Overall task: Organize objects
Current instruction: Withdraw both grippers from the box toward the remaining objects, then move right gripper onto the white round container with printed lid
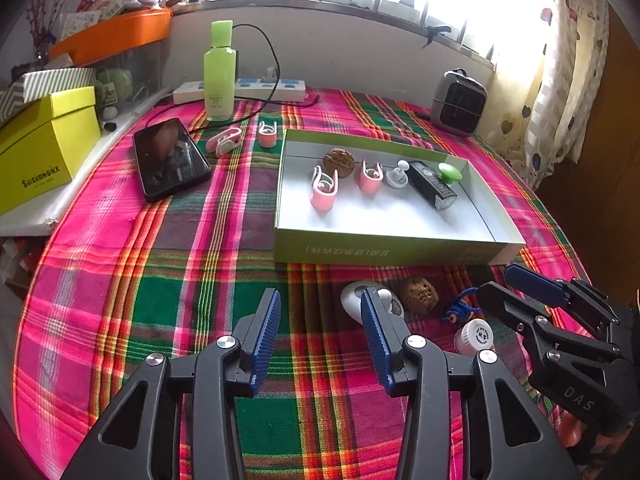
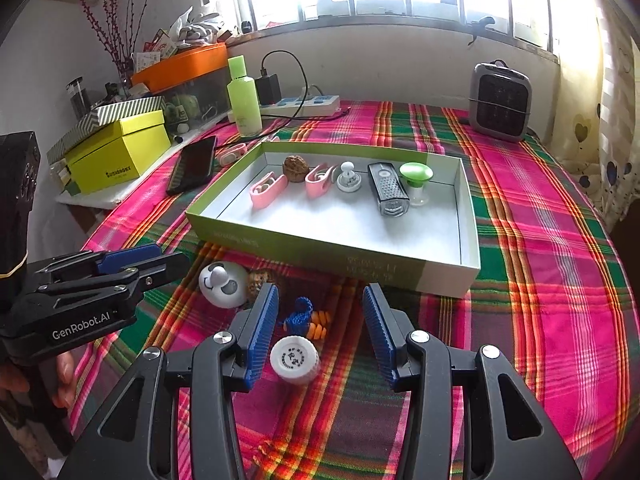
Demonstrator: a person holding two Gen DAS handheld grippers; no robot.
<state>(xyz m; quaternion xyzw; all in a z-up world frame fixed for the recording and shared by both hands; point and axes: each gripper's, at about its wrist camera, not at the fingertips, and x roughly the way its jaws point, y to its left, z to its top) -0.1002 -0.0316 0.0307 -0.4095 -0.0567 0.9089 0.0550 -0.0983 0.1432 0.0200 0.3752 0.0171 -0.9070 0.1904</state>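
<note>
A shallow green box (image 1: 384, 250) (image 2: 320, 256) on the plaid cloth holds a walnut (image 1: 339, 162), two pink clips (image 1: 324, 194), a small white piece (image 1: 396, 176), a black light (image 2: 387, 188) and a green-capped jar (image 2: 416, 178). In front of it lie a white panda toy (image 2: 224, 284), a brown nut (image 1: 418, 294), a blue and orange cord charm (image 2: 308, 320) and a white-capped bottle (image 2: 295, 360). My left gripper (image 1: 320, 336) is open over bare cloth beside the panda toy (image 1: 352, 298). My right gripper (image 2: 320, 334) is open, with the bottle between its fingers.
Behind the box lie a black phone (image 1: 170, 158), two more pink clips (image 1: 224, 142), a green lotion bottle (image 1: 219, 72) and a power strip (image 1: 240, 90). A grey heater (image 2: 500, 102) stands back right. A yellow box (image 1: 44, 156) and clutter sit left.
</note>
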